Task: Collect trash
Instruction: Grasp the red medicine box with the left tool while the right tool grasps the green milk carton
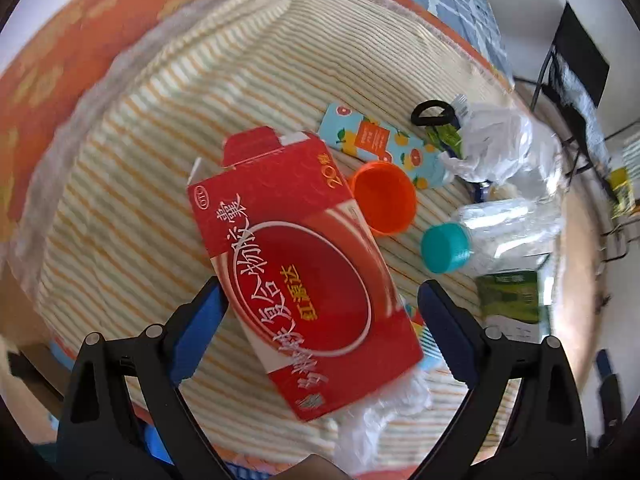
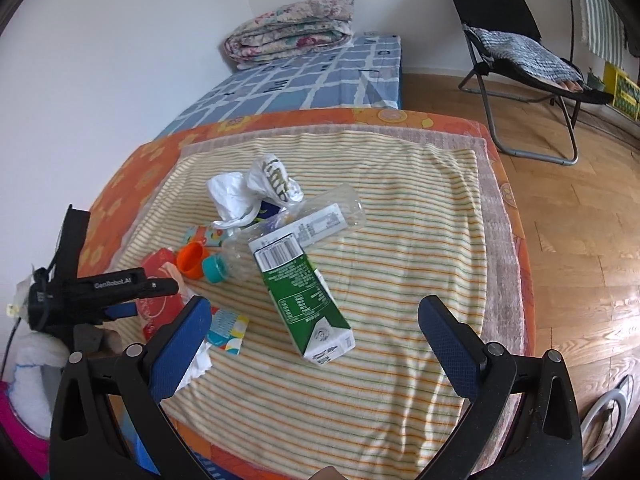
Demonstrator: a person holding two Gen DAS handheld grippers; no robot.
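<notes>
Trash sits in a loose cluster on the striped towel (image 2: 400, 208) spread over the bed, mostly toward its left edge. Our left tool (image 1: 320, 300) is wide open and straddles the red medicine box (image 1: 304, 276); one blue pad looks to touch the box's side, the other is clear, so nothing is gripped yet. We judge the box is the pick in hand, approached across its narrow width so the jaws can close on flat faces. Beside it lie an orange cap (image 1: 384, 204), a teal-capped clear bottle (image 1: 492, 232), a fruit-print pack (image 1: 376, 144), and crumpled white plastic bags (image 1: 500, 148). Our right tool (image 2: 316, 324) is also wide open and empty, hovering above the green milk carton (image 2: 304, 296), which lies flat near the towel's middle with the bottle across its top end. Likely staged for the carton.
</notes>
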